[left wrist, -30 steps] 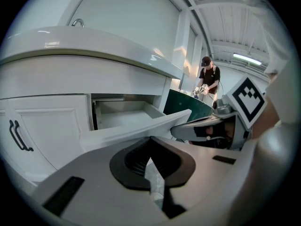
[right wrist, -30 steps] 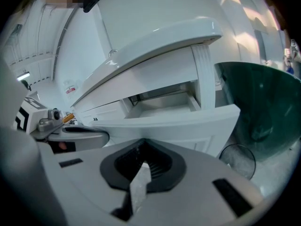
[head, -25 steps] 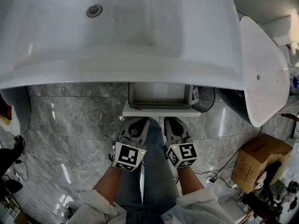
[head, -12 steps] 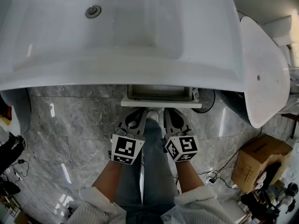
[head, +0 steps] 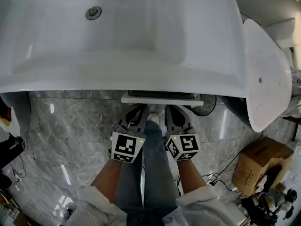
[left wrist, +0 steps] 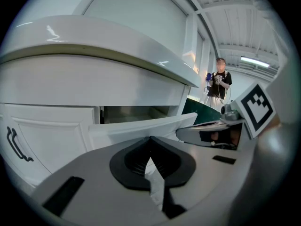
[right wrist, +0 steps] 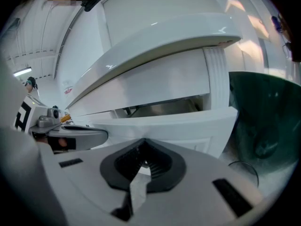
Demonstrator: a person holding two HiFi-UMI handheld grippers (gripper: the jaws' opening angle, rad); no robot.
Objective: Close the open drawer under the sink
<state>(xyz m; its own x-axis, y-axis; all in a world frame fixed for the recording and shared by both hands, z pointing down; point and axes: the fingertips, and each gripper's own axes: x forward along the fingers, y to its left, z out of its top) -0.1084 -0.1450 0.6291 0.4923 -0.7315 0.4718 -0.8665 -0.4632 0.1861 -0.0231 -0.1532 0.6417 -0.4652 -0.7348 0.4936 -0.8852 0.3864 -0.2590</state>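
Note:
The white drawer front (head: 162, 99) sticks out only a little from under the big white sink (head: 127, 27). A narrow strip of the drawer's inside (left wrist: 136, 113) still shows above the front panel (left wrist: 141, 128). My left gripper (head: 140, 109) and right gripper (head: 170, 108) are side by side, both shut with nothing held, tips at or against the drawer front (right wrist: 164, 122). In the left gripper view the left gripper (left wrist: 150, 139) has its jaws together. The right gripper (right wrist: 143, 141) looks the same in its own view.
A white oval fixture (head: 263, 74) stands to the right, with a dark green bin (head: 235, 102) beside the cabinet. A cardboard box (head: 256, 166) and cables (head: 218, 175) lie on the marble floor. A cabinet door with a dark handle (left wrist: 16, 145) is left of the drawer. A person (left wrist: 219, 81) stands far off.
The drawer has slid inward under the sink, from well open to nearly shut. Both grippers have moved forward with it, staying shut.

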